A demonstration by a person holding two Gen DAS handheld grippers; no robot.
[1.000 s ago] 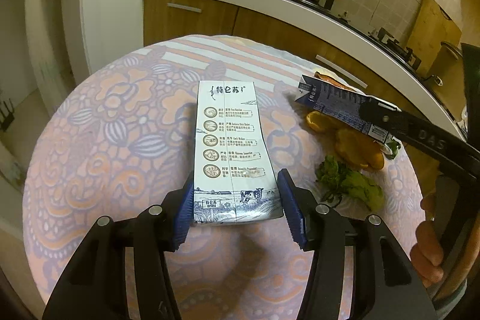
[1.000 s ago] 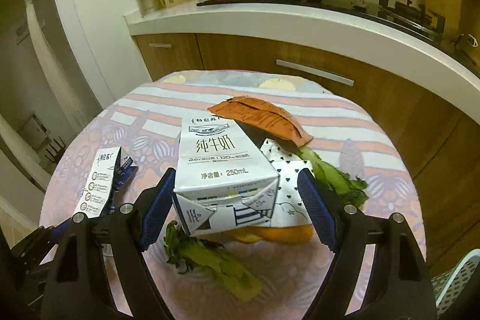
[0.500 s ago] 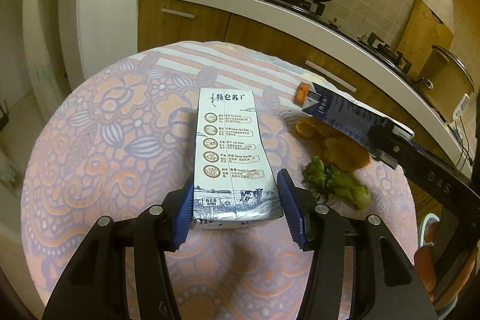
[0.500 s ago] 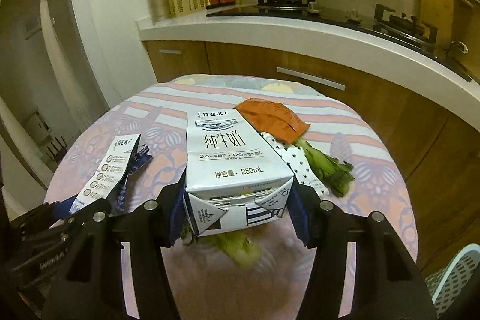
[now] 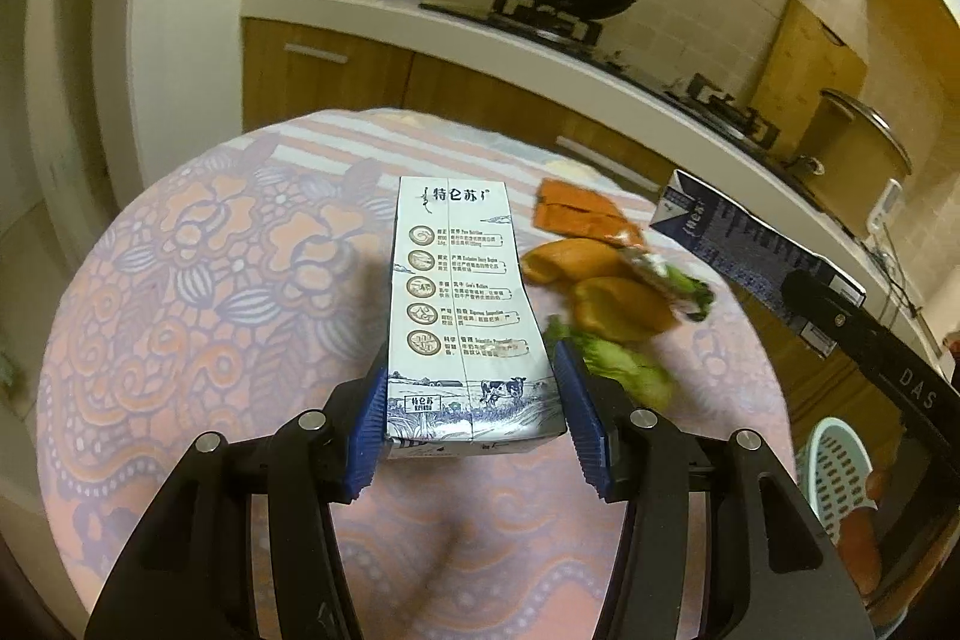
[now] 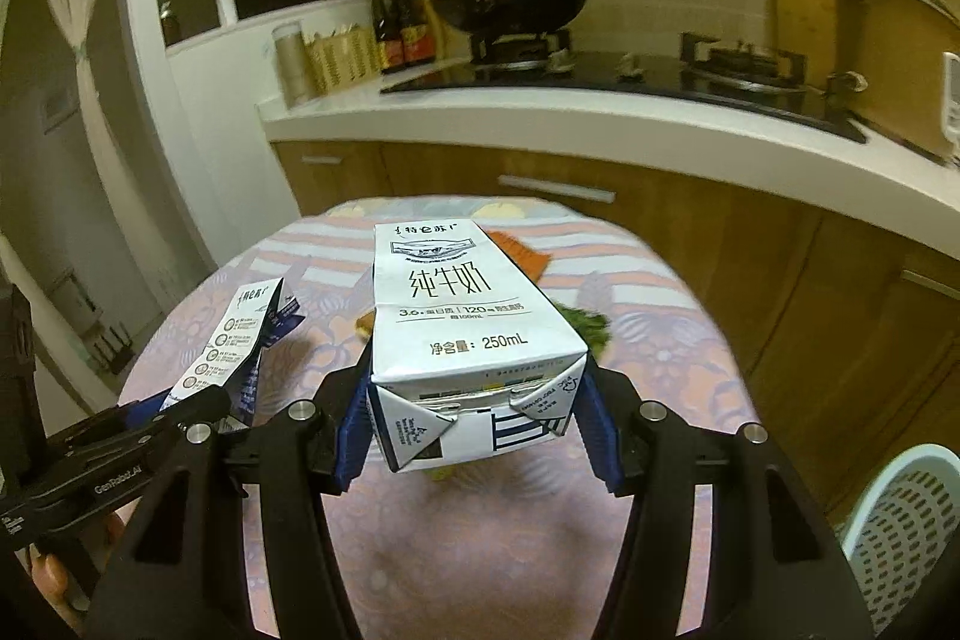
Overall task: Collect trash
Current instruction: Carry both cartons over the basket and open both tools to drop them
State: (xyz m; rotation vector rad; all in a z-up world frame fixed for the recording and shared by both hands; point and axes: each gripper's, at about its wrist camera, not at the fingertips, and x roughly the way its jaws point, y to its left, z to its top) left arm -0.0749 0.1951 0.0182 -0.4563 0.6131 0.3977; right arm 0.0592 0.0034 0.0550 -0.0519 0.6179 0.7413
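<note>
Gripping milk cartons (image 5: 465, 316), both tongs (image 6: 474, 418).

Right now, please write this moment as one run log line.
left gripper: shut on flattened milk carton | right gripper: shut on full-shaped milk carton | both lifted above table

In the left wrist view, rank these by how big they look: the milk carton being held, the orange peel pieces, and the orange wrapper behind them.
Largest to smallest, as they appear:
1. Milk carton, though it sits closest to the camera, held in the left hand-held gripper.
2. Orange peel pieces.
3. Orange wrapper, which looks close in size to the peels and lies farther away, so this order is unsure.
</note>
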